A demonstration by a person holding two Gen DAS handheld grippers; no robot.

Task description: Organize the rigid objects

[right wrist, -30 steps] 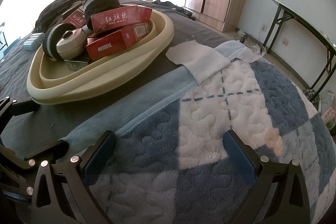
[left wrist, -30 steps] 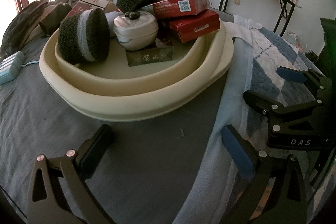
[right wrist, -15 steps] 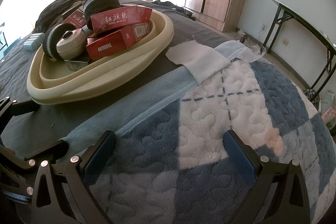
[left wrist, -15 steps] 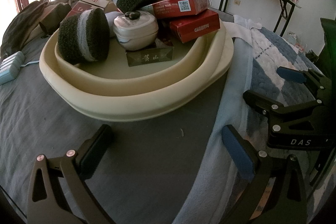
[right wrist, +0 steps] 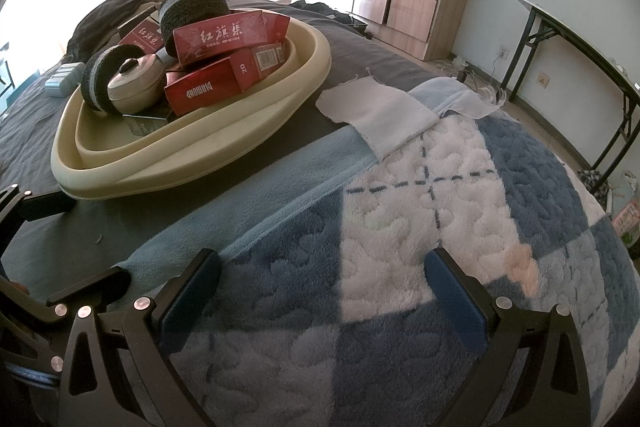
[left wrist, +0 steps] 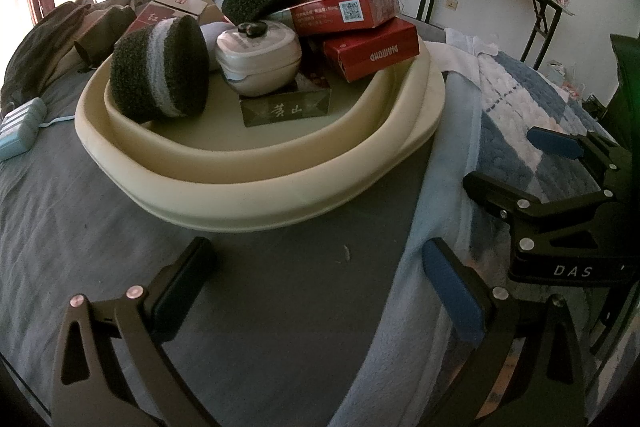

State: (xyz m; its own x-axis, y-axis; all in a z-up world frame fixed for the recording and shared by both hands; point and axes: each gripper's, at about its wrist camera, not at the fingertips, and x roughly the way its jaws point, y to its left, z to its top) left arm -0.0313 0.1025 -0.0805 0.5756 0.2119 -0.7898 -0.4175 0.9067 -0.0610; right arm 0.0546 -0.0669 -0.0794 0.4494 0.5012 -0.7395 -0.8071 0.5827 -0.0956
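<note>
From my left wrist: my left claw [left wrist: 320,287] is spread wide and empty over the grey bed sheet, just short of the cream basin [left wrist: 256,187]. The red boxes [left wrist: 370,49], sponges [left wrist: 160,69] and lidded pot [left wrist: 258,61] all sit piled inside, so the gathering looks done (or nearly).

From my right wrist: my right claw [right wrist: 322,287] is equally agape, holding nothing above the checked blanket [right wrist: 440,227]. Nothing differs from half a second ago.
</note>
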